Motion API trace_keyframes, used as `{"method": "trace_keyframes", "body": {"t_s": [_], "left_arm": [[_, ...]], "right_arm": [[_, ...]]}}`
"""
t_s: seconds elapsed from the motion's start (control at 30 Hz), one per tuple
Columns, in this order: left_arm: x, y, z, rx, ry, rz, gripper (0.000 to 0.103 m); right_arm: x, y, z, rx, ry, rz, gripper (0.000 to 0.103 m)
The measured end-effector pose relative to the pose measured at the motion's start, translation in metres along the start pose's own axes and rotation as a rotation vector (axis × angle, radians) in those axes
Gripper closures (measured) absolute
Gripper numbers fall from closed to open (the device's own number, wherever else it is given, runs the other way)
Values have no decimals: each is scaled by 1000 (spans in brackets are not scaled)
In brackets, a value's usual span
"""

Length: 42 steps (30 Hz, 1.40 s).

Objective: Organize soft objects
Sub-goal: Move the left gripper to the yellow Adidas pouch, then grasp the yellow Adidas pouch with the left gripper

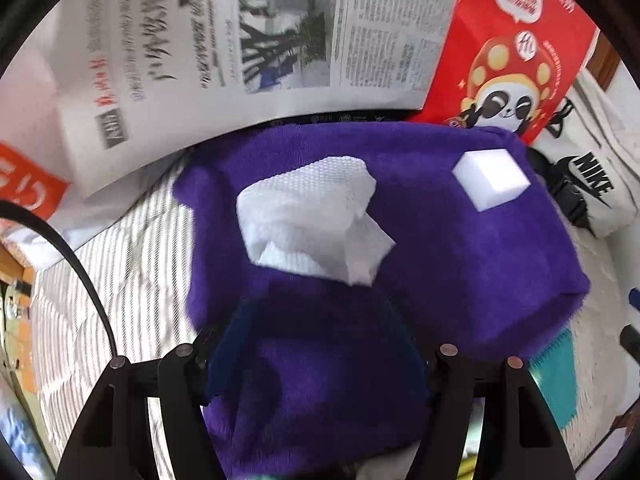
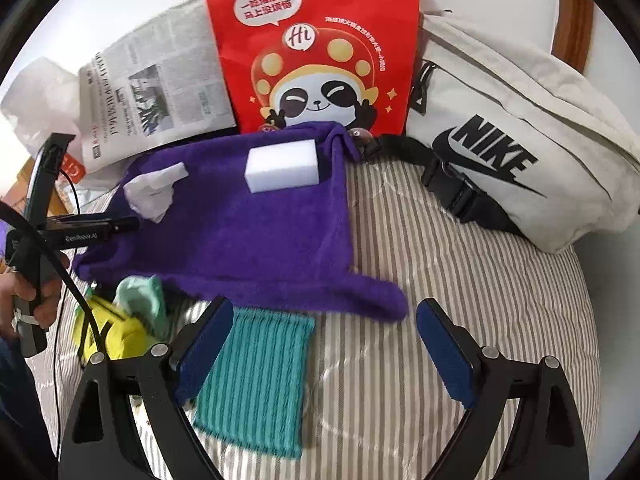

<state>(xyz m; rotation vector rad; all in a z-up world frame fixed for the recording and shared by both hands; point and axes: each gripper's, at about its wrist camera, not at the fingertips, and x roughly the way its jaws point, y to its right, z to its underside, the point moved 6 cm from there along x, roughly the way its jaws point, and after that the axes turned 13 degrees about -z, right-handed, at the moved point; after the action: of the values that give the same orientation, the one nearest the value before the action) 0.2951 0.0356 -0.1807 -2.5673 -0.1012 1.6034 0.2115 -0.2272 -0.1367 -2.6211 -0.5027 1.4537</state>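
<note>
Purple towel (image 2: 240,216) spread on the striped bed below the red bag (image 2: 316,48), carrying sponge (image 2: 282,170) and tissue (image 2: 154,190). Left gripper (image 1: 316,364) fingers apart around a towel fold, right gripper (image 2: 324,356) fingers apart, empty. Risk: tugging the towel tips both off.

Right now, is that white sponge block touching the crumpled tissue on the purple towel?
Apart. In the right wrist view, bare purple towel shows between the sponge block and the tissue; the left wrist view shows the same gap.
</note>
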Motion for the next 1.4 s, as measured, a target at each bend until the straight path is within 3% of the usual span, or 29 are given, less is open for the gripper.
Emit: {"method": "trace_keyframes", "body": {"t_s": [0.17,0.4,0.67,0.77,0.83,0.93,1.07,1.1,1.23,1.4], "left_arm": [[-41,-9,20,-11,48,27,33],[-86,-16,65,3,113,75,21],[-64,-14,112,-32,38,139,21],[-62,-12,114,-65,46,253,27],[-61,-8,113,-70,44,312,59],[-64,-6,113,-71,56,335,75],[-83,-9,116,-65,102,330,76],[-87,-11,116,-66,113,327,81],[-103,-23,123,-85,138,329,85],[-100,-26,131,-63,119,312,84]], "right_arm": [[-11,-10,22,1,-13,-11,11],[-29,-15,50,24,-10,-23,11],[-33,-17,80,71,-22,-43,11],[-34,-20,86,76,-29,-48,11],[-34,-21,90,68,-29,-45,11],[-34,-20,95,72,-31,-34,11],[-32,-15,100,87,-40,-32,11],[-31,-14,101,89,-43,-29,11],[-29,-11,100,98,-44,-24,11],[-21,-15,98,85,-56,-30,11]]}}
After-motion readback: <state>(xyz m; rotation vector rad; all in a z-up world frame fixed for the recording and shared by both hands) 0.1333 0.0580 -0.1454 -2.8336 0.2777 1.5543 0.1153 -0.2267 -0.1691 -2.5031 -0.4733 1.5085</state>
